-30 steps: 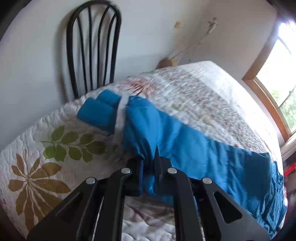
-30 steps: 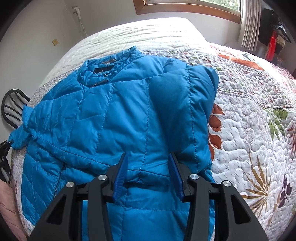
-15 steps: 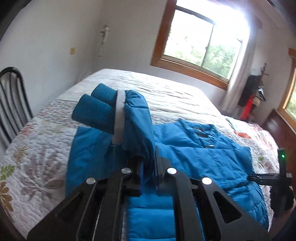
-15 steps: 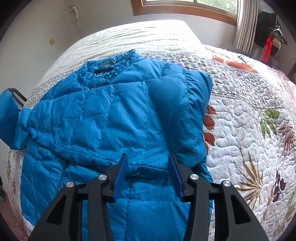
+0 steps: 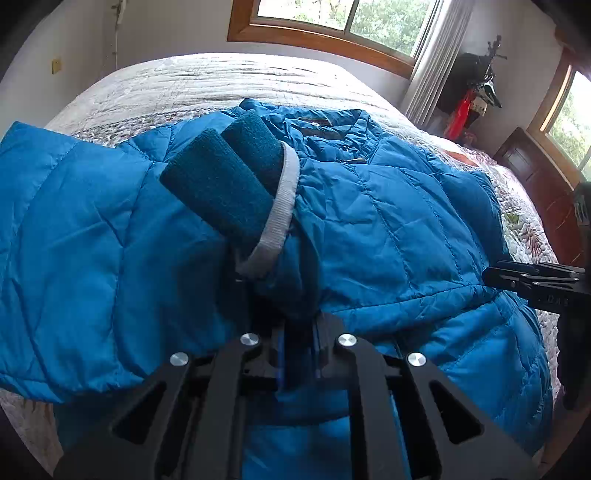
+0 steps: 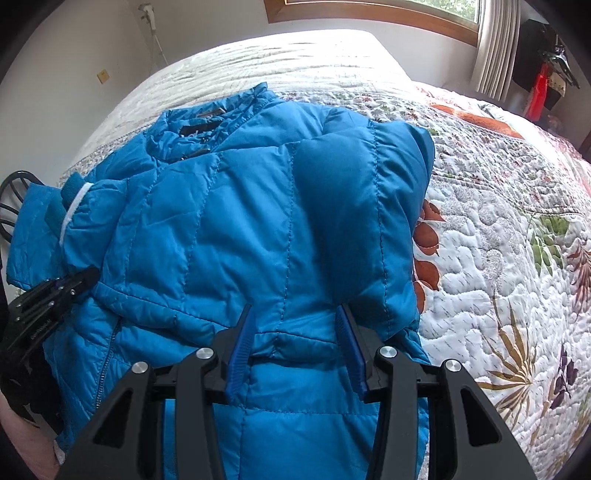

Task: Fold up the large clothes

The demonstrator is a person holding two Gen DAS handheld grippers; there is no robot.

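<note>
A blue puffer jacket (image 6: pixel 240 221) lies front up on the quilted bed (image 6: pixel 498 240), collar toward the window. Its right sleeve is folded across the chest. My left gripper (image 5: pixel 299 332) holds the other sleeve near its dark knit cuff (image 5: pixel 236 184) with white trim and carries it over the jacket body (image 5: pixel 388 229). Its jaws are starting to open, with sleeve fabric still pinched between them. The right wrist view shows this gripper (image 6: pixel 79 282) at the jacket's left edge. My right gripper (image 6: pixel 295 325) stands open over the jacket's lower middle, its blue pads apart on either side of a fold.
The floral quilt spreads wide to the right of the jacket and bare toward the window (image 5: pixel 332 18). A black chair (image 6: pixel 11 184) stands off the bed's left side. A red object (image 5: pixel 458 118) and dark wooden furniture (image 5: pixel 535 177) sit at the far right.
My left gripper swung the sleeve from the chair side of the bed across onto the jacket's body and rolled as it went. The right gripper stayed put.
</note>
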